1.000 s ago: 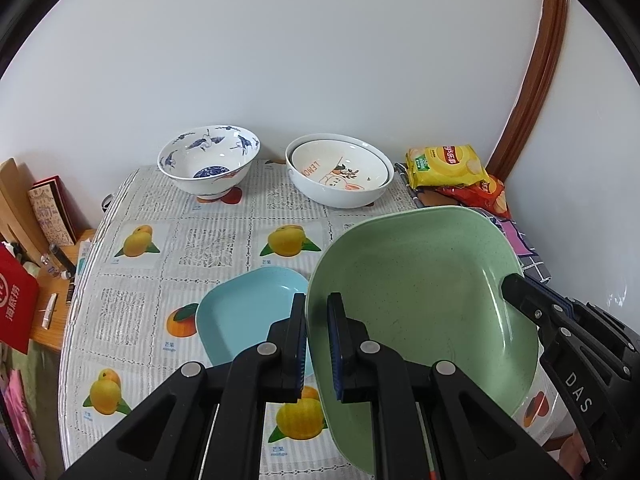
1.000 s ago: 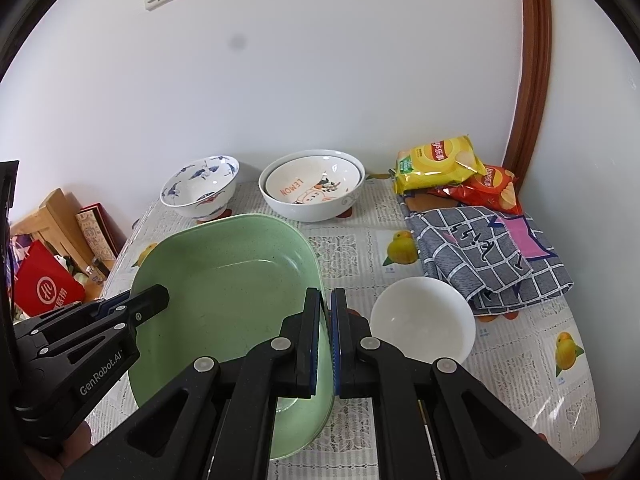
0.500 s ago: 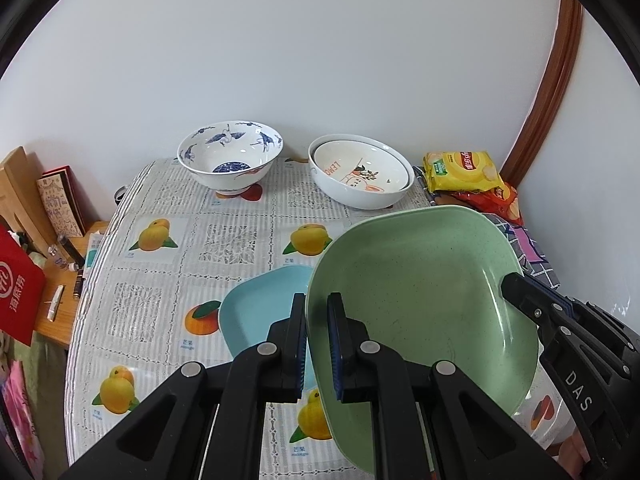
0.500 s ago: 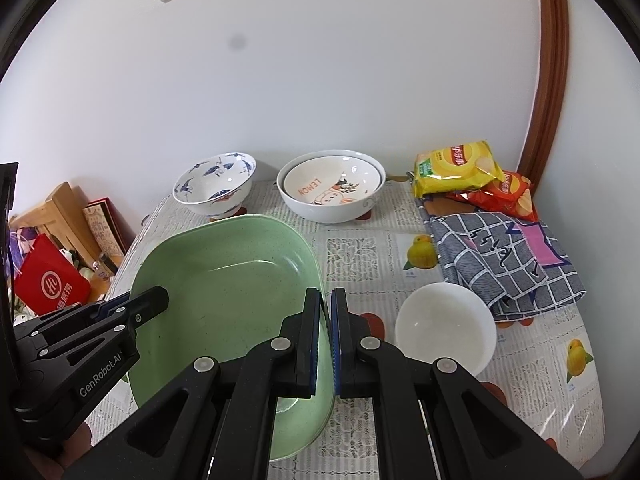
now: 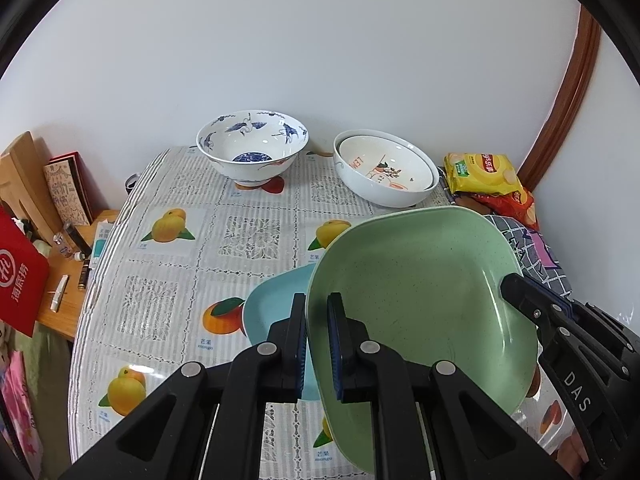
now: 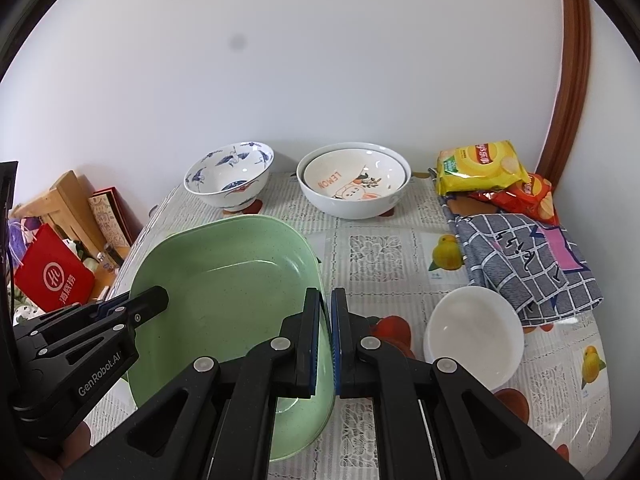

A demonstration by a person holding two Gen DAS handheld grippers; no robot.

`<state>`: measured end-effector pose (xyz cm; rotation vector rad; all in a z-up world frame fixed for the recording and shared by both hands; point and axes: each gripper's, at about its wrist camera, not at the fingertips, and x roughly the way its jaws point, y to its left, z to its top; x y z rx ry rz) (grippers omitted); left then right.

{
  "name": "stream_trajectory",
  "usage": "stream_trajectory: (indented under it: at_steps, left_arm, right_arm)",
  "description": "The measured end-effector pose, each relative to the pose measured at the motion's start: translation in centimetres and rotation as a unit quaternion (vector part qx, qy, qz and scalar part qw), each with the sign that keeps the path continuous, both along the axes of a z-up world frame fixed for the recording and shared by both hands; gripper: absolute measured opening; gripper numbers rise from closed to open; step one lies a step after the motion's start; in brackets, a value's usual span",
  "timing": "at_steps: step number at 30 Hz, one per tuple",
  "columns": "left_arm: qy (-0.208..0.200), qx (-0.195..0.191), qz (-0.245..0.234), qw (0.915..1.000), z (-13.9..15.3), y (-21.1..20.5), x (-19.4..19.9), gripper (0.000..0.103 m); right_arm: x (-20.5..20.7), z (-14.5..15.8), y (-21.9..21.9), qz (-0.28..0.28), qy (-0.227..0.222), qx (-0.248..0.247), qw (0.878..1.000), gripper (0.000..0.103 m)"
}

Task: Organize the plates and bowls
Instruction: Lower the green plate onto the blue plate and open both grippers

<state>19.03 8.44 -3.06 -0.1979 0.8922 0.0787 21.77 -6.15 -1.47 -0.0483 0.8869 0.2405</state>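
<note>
With both tools, left tool (image 5: pixel 317 344) and right tool (image 6: pixel 325 336), clamped on the green dish (image 5: pixel 420 292), we risk it slipping onto the blue plate (image 5: pixel 272 304).

fruit-print table (image 6: pixel 376 252) – blue-patterned bowl (image 6: pixel 229 178), nested white bowls (image 6: pixel 354 184), checked cloth (image 6: pixel 520 256), blue plate (image 5: pixel 276 308).

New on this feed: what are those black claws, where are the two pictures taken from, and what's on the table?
They are two handheld grippers, each with a camera looking along its fingers. The left gripper and right gripper each pinch an opposite rim of one green square plate. A light blue plate lies partly beneath it. On the fruit-print tablecloth sit a blue-and-white bowl, two nested white bowls, a small white bowl, chip bags and a checked cloth.
</note>
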Motion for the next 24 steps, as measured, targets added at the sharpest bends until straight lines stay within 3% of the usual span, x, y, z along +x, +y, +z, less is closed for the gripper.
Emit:
stream_trajectory:
  at_steps: [24]
  left_arm:
    - [0.049, -0.007, 0.030, 0.9983, -5.2, 3.9, 2.0, 0.010]
  right_arm:
    - [3.1, -5.5, 3.8, 0.028, 0.047, -0.007, 0.998, 0.006]
